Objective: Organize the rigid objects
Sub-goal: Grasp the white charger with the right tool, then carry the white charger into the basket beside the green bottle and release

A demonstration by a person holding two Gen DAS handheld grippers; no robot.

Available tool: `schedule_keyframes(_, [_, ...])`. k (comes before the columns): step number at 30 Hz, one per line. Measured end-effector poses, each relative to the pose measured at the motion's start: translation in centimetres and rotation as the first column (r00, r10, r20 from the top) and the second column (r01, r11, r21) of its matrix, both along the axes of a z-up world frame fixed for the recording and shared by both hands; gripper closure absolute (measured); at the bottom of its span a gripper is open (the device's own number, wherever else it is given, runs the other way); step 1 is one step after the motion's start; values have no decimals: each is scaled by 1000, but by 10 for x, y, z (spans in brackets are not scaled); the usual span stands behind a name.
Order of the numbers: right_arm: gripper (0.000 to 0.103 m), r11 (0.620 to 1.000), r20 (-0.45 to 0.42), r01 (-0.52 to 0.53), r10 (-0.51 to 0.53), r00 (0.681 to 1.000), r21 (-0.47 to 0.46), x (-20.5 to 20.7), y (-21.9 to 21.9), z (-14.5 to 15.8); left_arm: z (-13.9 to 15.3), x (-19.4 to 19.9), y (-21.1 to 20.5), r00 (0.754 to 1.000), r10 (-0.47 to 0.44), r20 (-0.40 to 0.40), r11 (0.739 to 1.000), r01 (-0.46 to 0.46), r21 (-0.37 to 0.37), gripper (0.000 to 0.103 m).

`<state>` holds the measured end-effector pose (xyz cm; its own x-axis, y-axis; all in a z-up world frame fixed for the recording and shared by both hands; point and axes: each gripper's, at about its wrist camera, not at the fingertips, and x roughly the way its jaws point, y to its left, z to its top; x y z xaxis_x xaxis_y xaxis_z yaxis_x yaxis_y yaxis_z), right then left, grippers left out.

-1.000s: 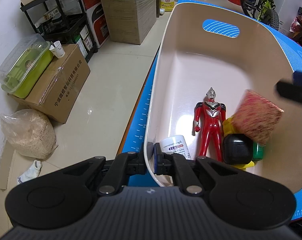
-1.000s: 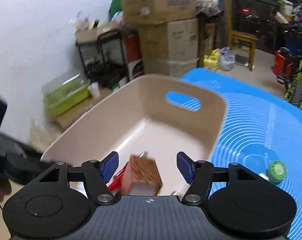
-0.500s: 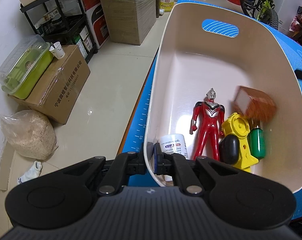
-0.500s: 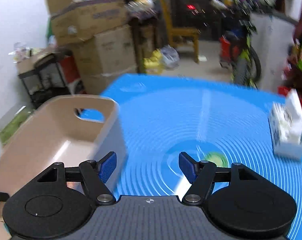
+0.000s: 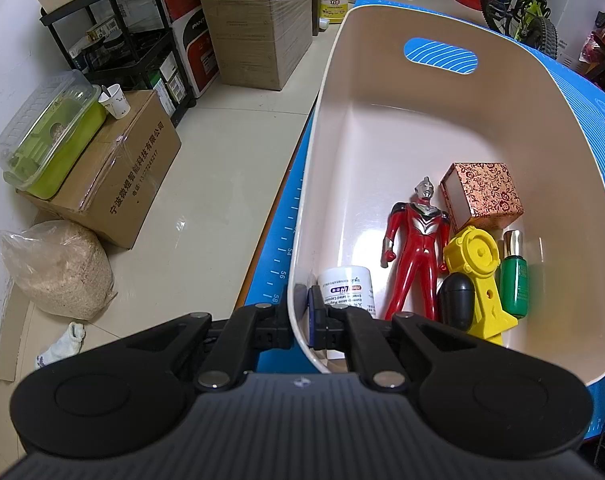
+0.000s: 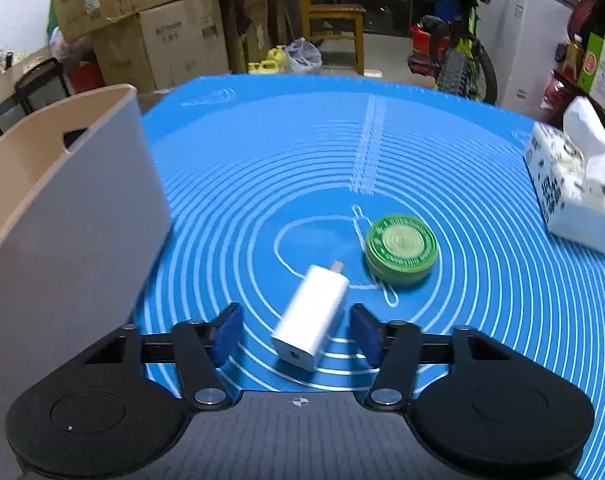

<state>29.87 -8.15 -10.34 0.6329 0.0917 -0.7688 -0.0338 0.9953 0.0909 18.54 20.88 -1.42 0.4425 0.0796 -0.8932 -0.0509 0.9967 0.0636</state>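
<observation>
My left gripper (image 5: 300,314) is shut on the near rim of the beige bin (image 5: 342,120). In the bin lie a red hero figure (image 5: 416,248), a patterned brown box (image 5: 482,196), a yellow toy (image 5: 476,276), a green bottle (image 5: 514,276), a black egg shape (image 5: 456,298) and a white jar (image 5: 348,286). My right gripper (image 6: 296,334) is open over the blue mat (image 6: 262,184), its jaws on either side of a white charger (image 6: 312,314). A green round tin (image 6: 402,246) lies just beyond it. The bin's outer wall (image 6: 62,220) is at left.
A tissue pack (image 6: 570,188) sits at the mat's right edge. Cardboard boxes (image 5: 258,20), a black shelf (image 5: 114,40), a green lidded container (image 5: 50,124) and a sack (image 5: 58,268) stand on the floor left of the table. A bicycle (image 6: 458,60) and chair (image 6: 330,20) are beyond.
The patterned box fell from my right gripper and settled in the bin. My right gripper swung right, away from the bin, and came down over the white charger. The left gripper has not moved.
</observation>
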Motion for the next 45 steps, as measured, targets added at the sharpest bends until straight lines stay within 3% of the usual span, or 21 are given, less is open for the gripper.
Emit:
schedule_keyframes(5, [71, 1000, 29, 11, -11, 1000, 0, -3, -6, -2, 0, 0, 0, 1000, 0, 0, 1000, 0, 0, 95])
schedule_keyframes(12, [71, 999, 28, 26, -25, 999, -21, -8, -5, 9, 0, 0, 0, 1000, -1, -2, 1000, 1, 1, 95])
schedule_keyframes(20, [71, 999, 159, 30, -36, 987, 45, -21, -3, 71, -1, 0, 0, 1000, -2, -2, 1000, 2, 3, 95])
schedule_keyframes(27, [71, 992, 286, -69, 36, 958, 107, -37, 19, 131, -1, -1, 0, 1000, -3, -2, 1000, 3, 5, 95])
schedule_keyframes(33, [71, 972, 367, -198, 140, 920, 127, -55, 53, 163, -1, -1, 0, 1000, -6, -3, 1000, 6, 9, 95])
schedule_keyframes(38, [71, 942, 361, -321, 268, 893, 95, -63, 93, 163, 0, -1, -1, 1000, -8, -4, 1000, 8, 15, 94])
schedule_keyframes(45, [71, 896, 255, -443, 427, 867, 7, -77, 143, 127, 0, 0, -1, 1000, -9, -5, 1000, 9, 19, 94])
